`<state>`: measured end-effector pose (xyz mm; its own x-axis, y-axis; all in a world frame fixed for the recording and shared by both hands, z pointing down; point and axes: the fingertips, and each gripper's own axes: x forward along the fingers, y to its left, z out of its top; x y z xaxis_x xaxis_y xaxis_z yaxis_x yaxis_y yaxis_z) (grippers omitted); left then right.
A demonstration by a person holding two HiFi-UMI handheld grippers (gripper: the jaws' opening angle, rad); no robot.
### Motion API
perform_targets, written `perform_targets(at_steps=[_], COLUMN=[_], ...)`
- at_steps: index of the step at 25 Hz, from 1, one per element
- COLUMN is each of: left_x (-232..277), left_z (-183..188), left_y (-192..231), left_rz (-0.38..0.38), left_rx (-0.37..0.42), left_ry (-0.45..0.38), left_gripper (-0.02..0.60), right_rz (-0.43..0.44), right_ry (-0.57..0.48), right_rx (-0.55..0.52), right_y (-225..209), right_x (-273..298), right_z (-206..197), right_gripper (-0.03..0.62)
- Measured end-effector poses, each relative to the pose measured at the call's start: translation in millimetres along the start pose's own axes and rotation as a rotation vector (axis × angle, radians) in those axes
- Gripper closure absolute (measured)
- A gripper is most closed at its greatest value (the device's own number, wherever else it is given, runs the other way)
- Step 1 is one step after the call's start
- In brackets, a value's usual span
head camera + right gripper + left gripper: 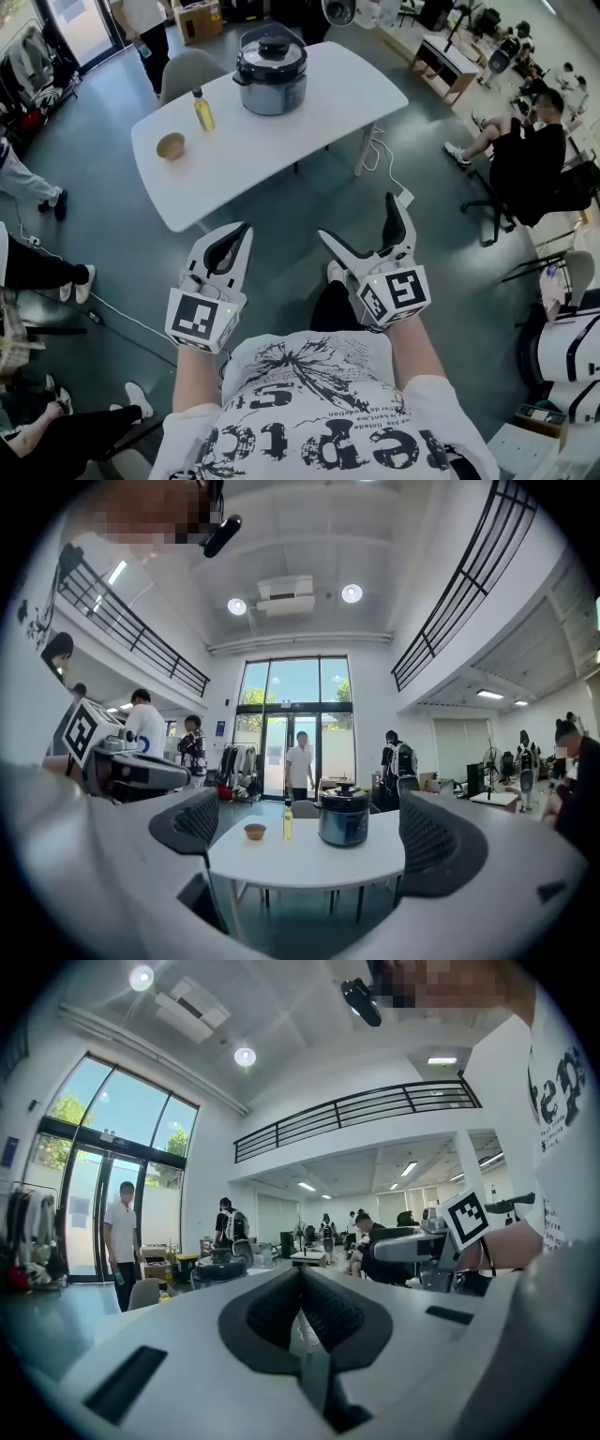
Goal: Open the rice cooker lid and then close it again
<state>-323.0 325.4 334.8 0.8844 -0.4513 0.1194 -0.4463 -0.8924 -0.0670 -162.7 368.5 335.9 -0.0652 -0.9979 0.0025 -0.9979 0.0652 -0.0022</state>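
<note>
The dark, round rice cooker (270, 70) stands lid down at the far side of the white table (281, 141), well ahead of both grippers. It also shows in the right gripper view, rice cooker (343, 819), between the spread jaws but far beyond them. My left gripper (246, 230) is held low in front of me, its pads (281, 1302) pressed together with nothing between them. My right gripper (361, 220) is beside it, jaws wide apart and empty, its fingers (436, 841) framing the table (309, 860). Both hang over the floor short of the table's near edge.
On the table's left part stand a yellow oil bottle (202, 111) and a small brown bowl (171, 146). A grey chair (187, 67) sits behind the table. A person sits on an office chair at the right (525, 141); other people's legs show at the left (37, 267). A cable (380, 155) trails by the table leg.
</note>
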Motion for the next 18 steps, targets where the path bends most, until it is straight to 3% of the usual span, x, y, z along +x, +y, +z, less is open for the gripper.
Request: perform_targets(at_steps=[11,18], left_x=[227,320], left_z=[23,29], left_y=[16,43], left_rz=[0.219,0.333], left_rx=[-0.020,-0.044], left_ry=[0.044,0.037], left_gripper=[0.568,0.568], right_rz=[0.251,0.390], right_ry=[0.068,0.115], right_rx=[0.035,-0.014], right_y=[-203,-271], right_x=[142,226], right_z=[-12,-17], right_gripper=[-0.003,-0.003])
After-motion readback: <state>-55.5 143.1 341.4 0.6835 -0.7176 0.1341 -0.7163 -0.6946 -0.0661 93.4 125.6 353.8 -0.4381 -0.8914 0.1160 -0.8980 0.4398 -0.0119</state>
